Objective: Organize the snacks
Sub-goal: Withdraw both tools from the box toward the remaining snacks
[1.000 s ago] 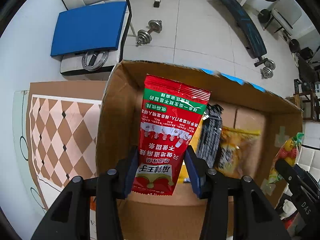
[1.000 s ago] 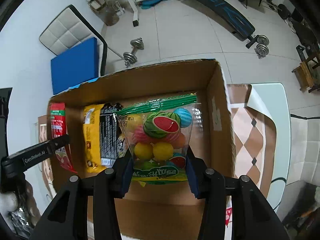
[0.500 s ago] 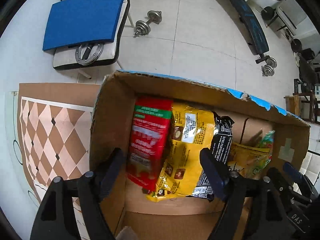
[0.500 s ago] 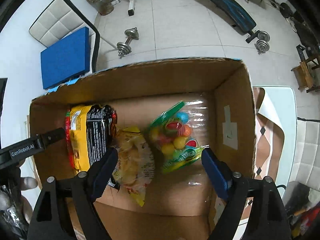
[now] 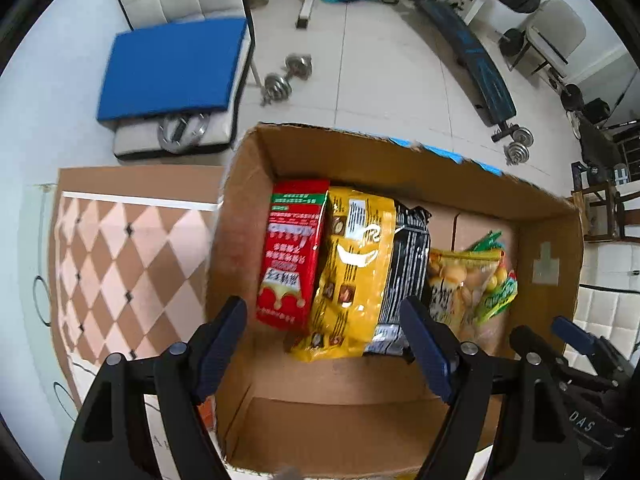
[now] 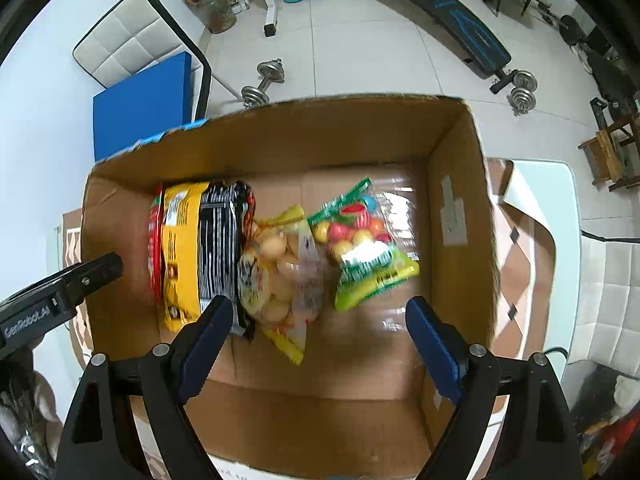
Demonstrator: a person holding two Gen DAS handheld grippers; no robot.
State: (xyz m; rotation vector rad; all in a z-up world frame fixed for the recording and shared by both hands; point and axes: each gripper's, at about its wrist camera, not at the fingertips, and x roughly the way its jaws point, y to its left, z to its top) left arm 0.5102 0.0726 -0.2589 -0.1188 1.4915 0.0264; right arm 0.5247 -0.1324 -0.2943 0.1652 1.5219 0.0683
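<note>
Hovering over cardboard box (image 5: pixel 400 160); left gripper (image 5: pixel 324 344) empty, fingers apart, red packet (image 5: pixel 290 256) dropped below | right gripper (image 6: pixel 318 340) jaws opening, nothing between; candy bag (image 6: pixel 368 248) released beneath | both snacks now boxed

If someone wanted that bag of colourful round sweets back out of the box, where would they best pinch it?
Probably by the green printed end of the bag of colourful sweets, coming straight down from above. It lies flat on the floor of the cardboard box, apart from the other packs, and that end looks flatter than the lumpy middle, so the right hand-held gripper could likely close across it.
</note>
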